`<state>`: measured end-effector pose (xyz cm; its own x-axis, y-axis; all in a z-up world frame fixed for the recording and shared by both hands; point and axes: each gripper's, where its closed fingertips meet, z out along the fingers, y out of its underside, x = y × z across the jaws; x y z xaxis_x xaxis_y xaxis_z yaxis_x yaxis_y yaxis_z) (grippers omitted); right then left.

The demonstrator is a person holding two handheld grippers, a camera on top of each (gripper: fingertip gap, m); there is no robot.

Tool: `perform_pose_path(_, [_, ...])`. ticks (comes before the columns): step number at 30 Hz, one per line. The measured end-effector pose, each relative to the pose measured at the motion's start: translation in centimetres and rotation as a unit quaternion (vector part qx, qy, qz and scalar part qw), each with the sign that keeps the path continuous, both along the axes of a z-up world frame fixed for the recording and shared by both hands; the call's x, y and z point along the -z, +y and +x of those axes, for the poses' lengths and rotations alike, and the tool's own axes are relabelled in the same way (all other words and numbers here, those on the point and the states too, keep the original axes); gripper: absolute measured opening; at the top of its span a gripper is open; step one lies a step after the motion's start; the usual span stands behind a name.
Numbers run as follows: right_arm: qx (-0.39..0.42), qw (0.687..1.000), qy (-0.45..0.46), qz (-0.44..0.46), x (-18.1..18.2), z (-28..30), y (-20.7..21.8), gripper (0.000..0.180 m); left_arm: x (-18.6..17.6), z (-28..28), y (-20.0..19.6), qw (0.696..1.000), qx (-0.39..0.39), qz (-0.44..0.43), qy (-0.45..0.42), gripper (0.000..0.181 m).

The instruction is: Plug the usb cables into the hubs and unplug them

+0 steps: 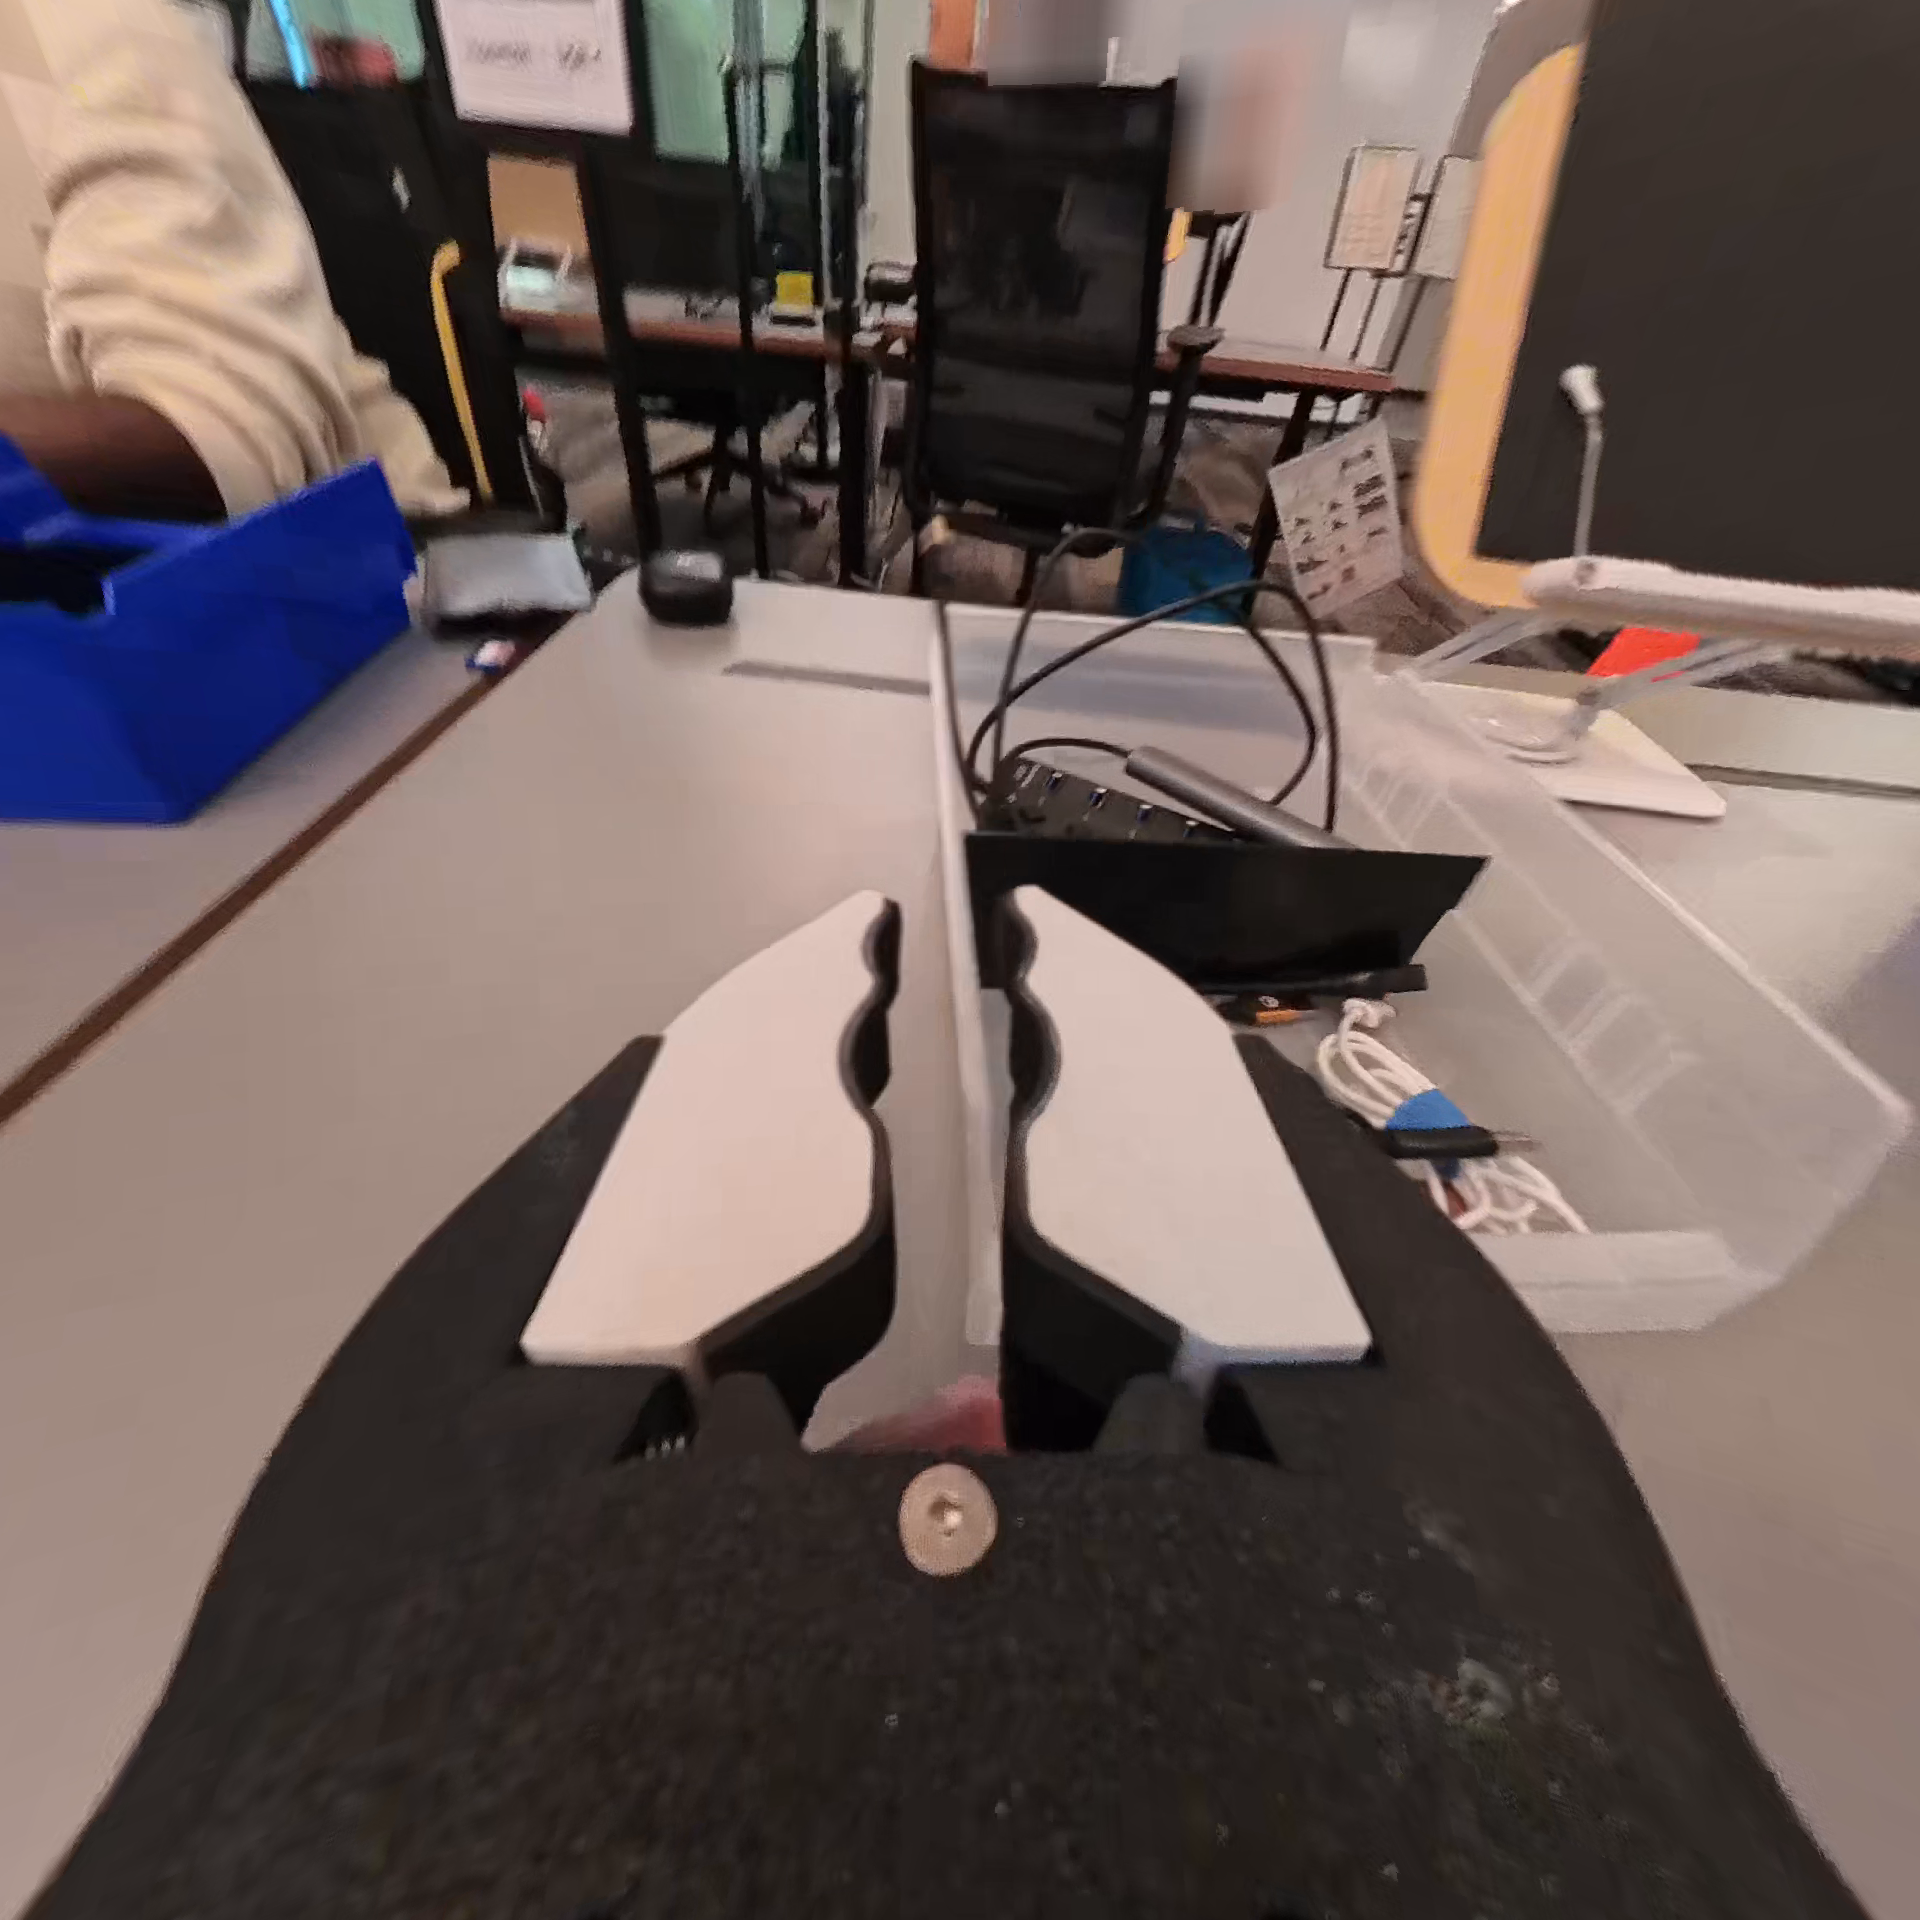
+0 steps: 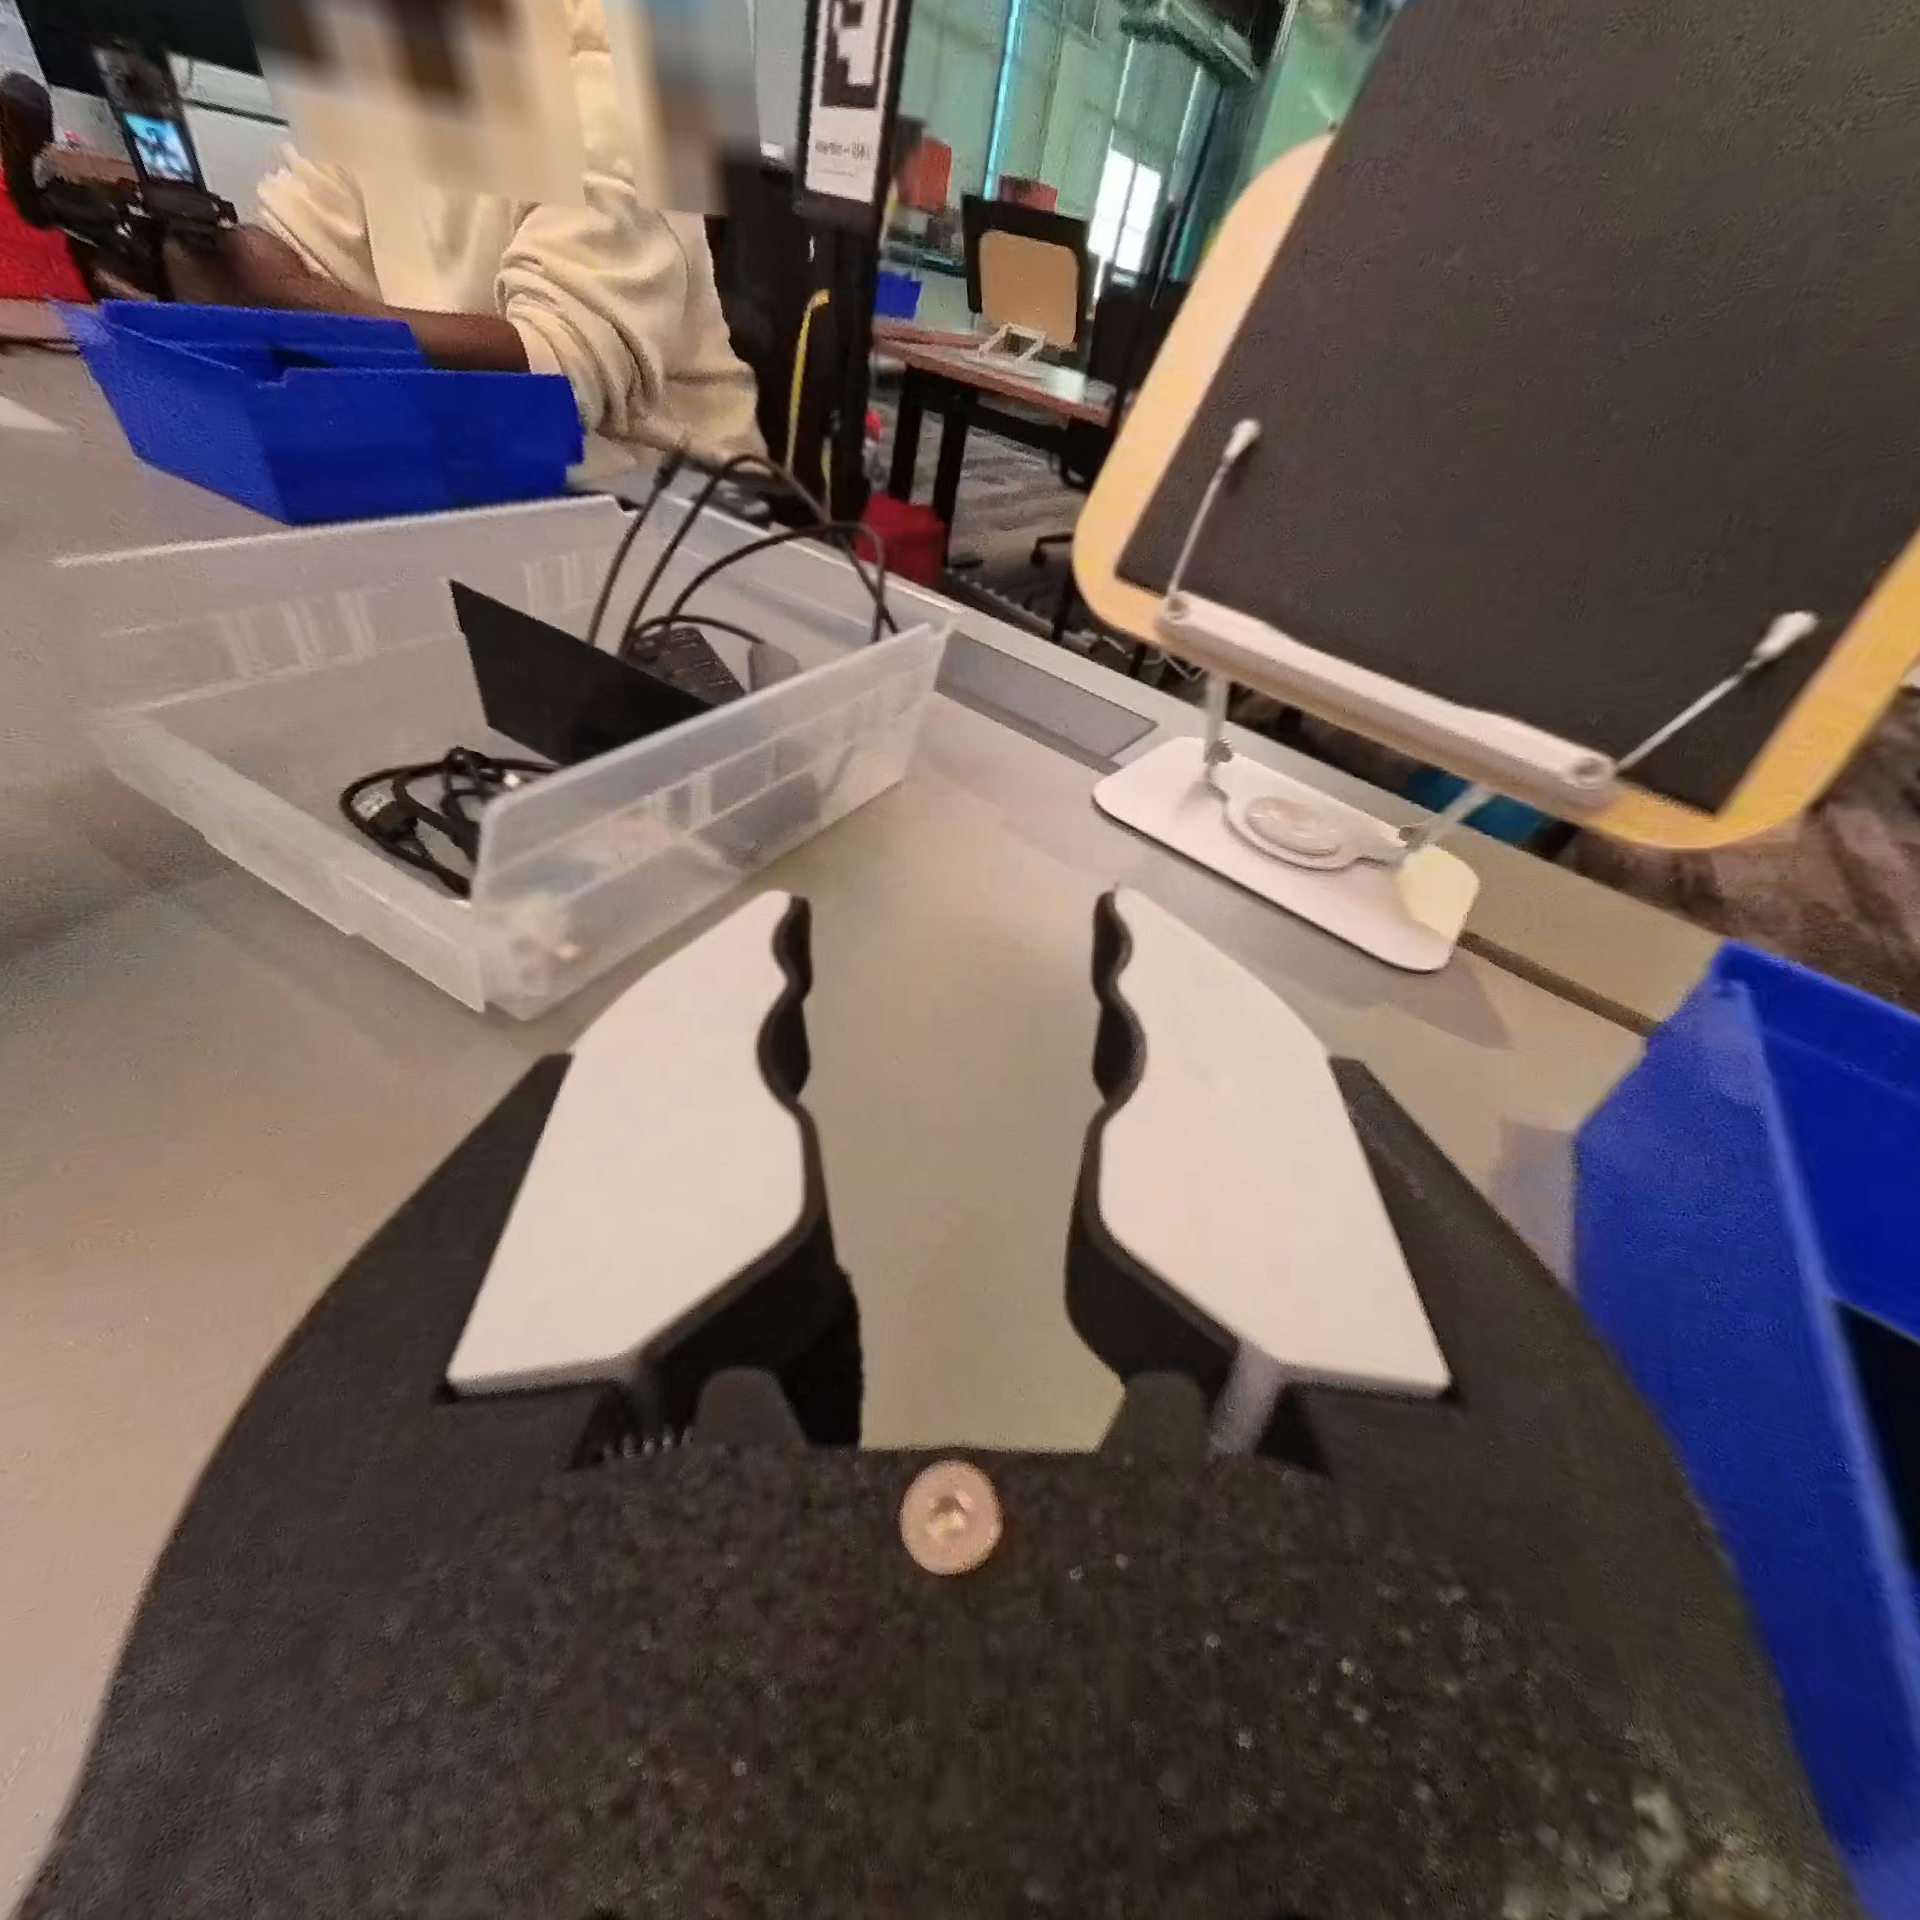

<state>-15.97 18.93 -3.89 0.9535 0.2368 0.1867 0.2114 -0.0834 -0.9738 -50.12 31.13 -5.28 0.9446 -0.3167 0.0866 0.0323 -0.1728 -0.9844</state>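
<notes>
A clear plastic bin [image 1: 1621, 1039] holds a black wedge stand [image 1: 1216, 904]. On the stand lie a black USB hub [image 1: 1101, 805] with blue ports and a slim grey hub [image 1: 1226, 800]. Black cables [image 1: 1299, 665] loop up behind them. A coiled white cable [image 1: 1382, 1081] with a blue tie and a black USB plug [image 1: 1444, 1143] lie in the bin's near end. My left gripper [image 1: 951, 920] has a narrow gap between its jaws, with the bin's left wall in line between them. My right gripper [image 2: 951, 925] is open and empty over the table, right of the bin [image 2: 675, 769], where a black cable coil [image 2: 426, 800] lies.
A blue bin [image 1: 208, 665] stands at the far left, with a person's cream sleeve [image 1: 187, 270] above it. Another blue bin [image 2: 1766, 1299] is close on the right. A black board on a white stand [image 2: 1299, 862] stands at the back right. An office chair [image 1: 1039, 312] stands behind the table.
</notes>
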Motion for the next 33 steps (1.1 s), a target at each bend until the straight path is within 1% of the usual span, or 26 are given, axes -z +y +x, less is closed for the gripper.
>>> perform_pose_path(1, [0.001,1.0,0.0,0.012,-0.4,2.3,-1.4,0.048,-0.5,0.7,-0.6,1.0,0.008,0.011,0.018,0.015])
perform_pose_path(2, [0.005,1.0,0.005,0.019,-0.6,4.6,-2.9,0.043,-0.7,1.5,-1.2,0.999,0.016,0.016,0.032,0.016])
perform_pose_path(3, [0.004,1.0,0.014,0.016,-0.5,6.7,-4.4,0.039,-0.8,2.4,-1.8,0.999,0.026,0.012,0.036,0.023])
perform_pose_path(4, [0.007,1.0,0.023,0.01,-0.2,8.7,-5.8,0.039,-0.6,3.6,-2.5,0.999,0.042,0.0,0.031,0.028])
perform_pose_path(5, [0.018,0.999,0.026,0.002,0.3,10.9,-7.1,0.038,-0.4,4.7,-3.3,0.998,0.057,-0.009,0.02,0.034])
perform_pose_path(7, [0.048,0.998,0.022,-0.023,2.2,15.0,-9.7,0.035,-0.1,6.8,-5.1,0.996,0.087,-0.015,0.003,0.038])
perform_pose_path(9, [0.078,0.995,0.022,-0.052,4.4,18.4,-12.2,0.036,0.4,8.8,-7.0,0.992,0.12,-0.028,-0.014,0.046])
perform_pose_path(11, [0.112,0.99,0.037,-0.071,5.9,21.4,-14.3,0.039,1.2,10.1,-8.4,0.99,0.13,-0.043,-0.017,0.045])
perform_pose_path(13, [0.137,0.985,0.075,-0.068,5.7,23.6,-15.6,0.044,2.0,11.0,-9.4,0.989,0.14,-0.054,-0.011,0.04])
perform_pose_path(14, [0.146,0.983,0.092,-0.059,5.2,24.4,-16.0,0.044,2.2,11.5,-9.7,0.987,0.15,-0.058,-0.01,0.037])
perform_pose_path(16, [0.156,0.98,0.113,-0.047,4.8,25.5,-16.2,0.042,2.5,12.5,-9.9,0.982,0.176,-0.071,-0.014,0.037])
perform_pose_path(18, [0.16,0.978,0.116,-0.062,5.7,25.9,-16.1,0.04,3.1,13.2,-10.0,0.976,0.2,-0.088,-0.021,0.038])
perform_pose_path(22, [0.164,0.977,0.11,-0.082,6.7,26.0,-15.4,0.042,4.1,13.3,-9.8,0.97,0.214,-0.112,-0.036,0.036])
perform_pose_path(25, [0.169,0.977,0.096,-0.092,7.1,26.0,-14.8,0.043,4.2,12.8,-9.7,0.973,0.209,-0.1,-0.006,0.034])
perform_pose_path(28, [0.164,0.975,0.123,-0.083,6.9,25.9,-13.6,0.041,4.7,12.9,-9.8,0.973,0.209,-0.095,0.027,0.033])
perform_pose_path(30, [0.159,0.975,0.135,-0.077,6.5,25.8,-12.6,0.043,4.9,13.4,-9.6,0.971,0.216,-0.093,0.042,0.037])
perform_pose_path(33, [0.153,0.978,0.107,-0.091,6.5,25.1,-11.4,0.045,5.2,13.7,-8.7,0.97,0.216,-0.086,0.072,0.045])
